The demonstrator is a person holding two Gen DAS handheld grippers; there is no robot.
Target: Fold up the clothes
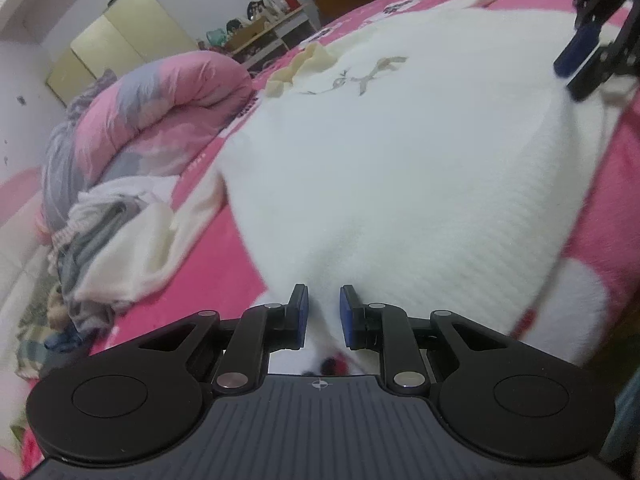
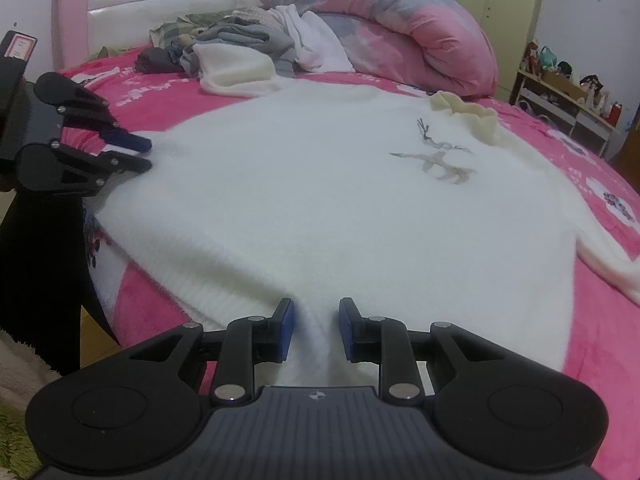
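Observation:
A white fluffy sweater (image 1: 400, 180) (image 2: 320, 200) with a grey deer motif (image 2: 440, 160) lies spread flat on the pink bed, its cream collar (image 2: 468, 114) at the far side. My left gripper (image 1: 323, 312) sits at the sweater's near hem; the fabric lies between its blue pads, which stand slightly apart and do not pinch it. In the right wrist view that gripper (image 2: 148, 154) is at the sweater's left edge. My right gripper (image 2: 316, 320) is shut on a bunched fold of the hem. The left wrist view shows it (image 1: 568, 82) at the sweater's far right edge.
A rolled pink and grey quilt (image 2: 420, 32) (image 1: 160, 112) and a pile of loose clothes (image 2: 240, 48) (image 1: 100, 248) lie by the headboard (image 2: 160, 0). One sleeve (image 2: 608, 264) trails to the right on the pink sheet (image 2: 600, 320). A cluttered shelf (image 2: 568, 92) stands against the wall.

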